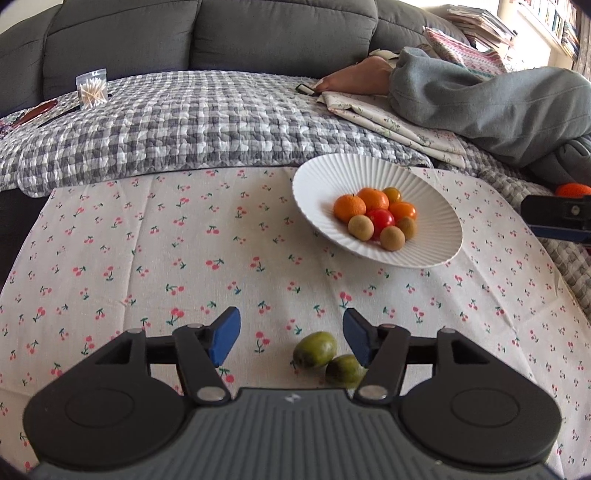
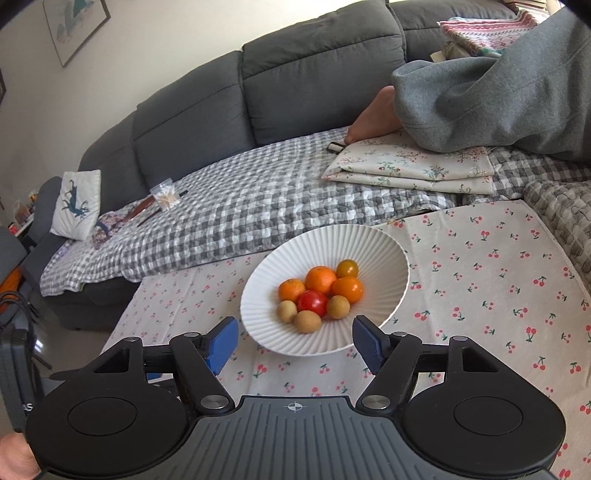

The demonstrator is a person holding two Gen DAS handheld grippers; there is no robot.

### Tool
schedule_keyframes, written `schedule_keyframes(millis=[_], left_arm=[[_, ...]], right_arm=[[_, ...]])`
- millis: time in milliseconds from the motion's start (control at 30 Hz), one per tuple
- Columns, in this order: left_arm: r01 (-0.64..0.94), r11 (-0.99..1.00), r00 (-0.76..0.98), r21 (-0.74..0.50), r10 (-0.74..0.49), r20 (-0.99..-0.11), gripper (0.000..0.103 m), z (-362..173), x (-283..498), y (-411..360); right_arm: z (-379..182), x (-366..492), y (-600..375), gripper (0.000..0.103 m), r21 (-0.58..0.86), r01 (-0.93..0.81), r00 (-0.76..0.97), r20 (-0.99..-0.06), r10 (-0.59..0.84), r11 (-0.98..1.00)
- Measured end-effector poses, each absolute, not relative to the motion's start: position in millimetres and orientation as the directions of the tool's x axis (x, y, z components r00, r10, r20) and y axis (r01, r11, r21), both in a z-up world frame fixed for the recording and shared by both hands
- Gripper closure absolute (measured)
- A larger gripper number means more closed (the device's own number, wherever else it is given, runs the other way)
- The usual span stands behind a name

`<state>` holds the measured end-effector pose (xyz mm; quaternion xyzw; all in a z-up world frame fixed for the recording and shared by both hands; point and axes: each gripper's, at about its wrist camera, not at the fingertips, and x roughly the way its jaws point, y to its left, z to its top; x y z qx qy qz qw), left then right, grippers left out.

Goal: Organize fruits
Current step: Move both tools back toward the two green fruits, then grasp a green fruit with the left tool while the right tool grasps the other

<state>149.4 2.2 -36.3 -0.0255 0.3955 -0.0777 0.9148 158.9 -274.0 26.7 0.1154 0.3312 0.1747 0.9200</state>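
A white ribbed bowl (image 1: 424, 229) (image 2: 384, 254) stands on the cherry-print cloth (image 1: 184, 266) and holds several fruits: oranges (image 1: 349, 207) (image 2: 320, 277), a red tomato (image 1: 380, 218) (image 2: 312, 302) and small brown round fruits (image 1: 392, 238) (image 2: 306, 321). Two green fruits (image 1: 314, 349) lie on the cloth between my left gripper's blue pads; the nearer one (image 1: 345, 370) is partly hidden by the right finger. My left gripper (image 1: 291, 338) is open above them. My right gripper (image 2: 295, 345) is open and empty, just in front of the bowl's near rim.
A grey sofa (image 1: 258, 33) with a checked quilt (image 1: 184, 122) borders the cloth at the back. A person's foot (image 1: 354, 79) and grey-clad leg (image 1: 498, 99) rest at the right. A toothpick bag (image 1: 91, 88) sits at the left. The other gripper's tip (image 1: 557, 218) shows at the right edge.
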Motion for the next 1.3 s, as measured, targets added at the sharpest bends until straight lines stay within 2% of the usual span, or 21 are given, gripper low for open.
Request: schedule_keyframes(millis=[133, 300, 933, 1033, 1200, 1300], left_arm=[[0.121, 0.987, 0.667, -0.104, -0.159, -0.728, 0.04, -40.7, 147.8, 0.2], [0.134, 0.987, 0.659, -0.088, -0.155, -0.736, 0.033, -47.2, 148.9, -3.7], [0.061, 0.971, 0.609, -0.232, -0.22, -0.762, 0.034, -70.5, 163.7, 5.1], [0.053, 0.966, 0.605, -0.251, -0.231, -0.762, 0.044, -74.3, 166.7, 5.3], [0.084, 0.976, 0.587, -0.198, -0.209, -0.782, 0.076, -78.2, 168.1, -2.6], [0.061, 0.978, 0.579, -0.198, -0.197, -0.791, 0.076, -74.7, 169.2, 1.2]], right_arm=[[25.2, 148.0, -266.6, 0.033, 0.318, -0.276, 0.706, -0.574, 0.415, 0.907], [19.7, 136.9, -257.4, 0.026, 0.3, -0.308, 0.684, -0.59, 0.429, 0.903], [-2.3, 134.8, -245.3, 0.022, 0.216, -0.34, 0.64, -0.66, 0.393, 0.915], [-4.0, 134.8, -242.7, 0.022, 0.21, -0.345, 0.636, -0.664, 0.393, 0.915], [-7.4, 134.4, -236.1, 0.022, 0.201, -0.362, 0.627, -0.67, 0.397, 0.91], [-9.0, 133.6, -232.3, 0.022, 0.19, -0.377, 0.623, -0.672, 0.401, 0.906]])
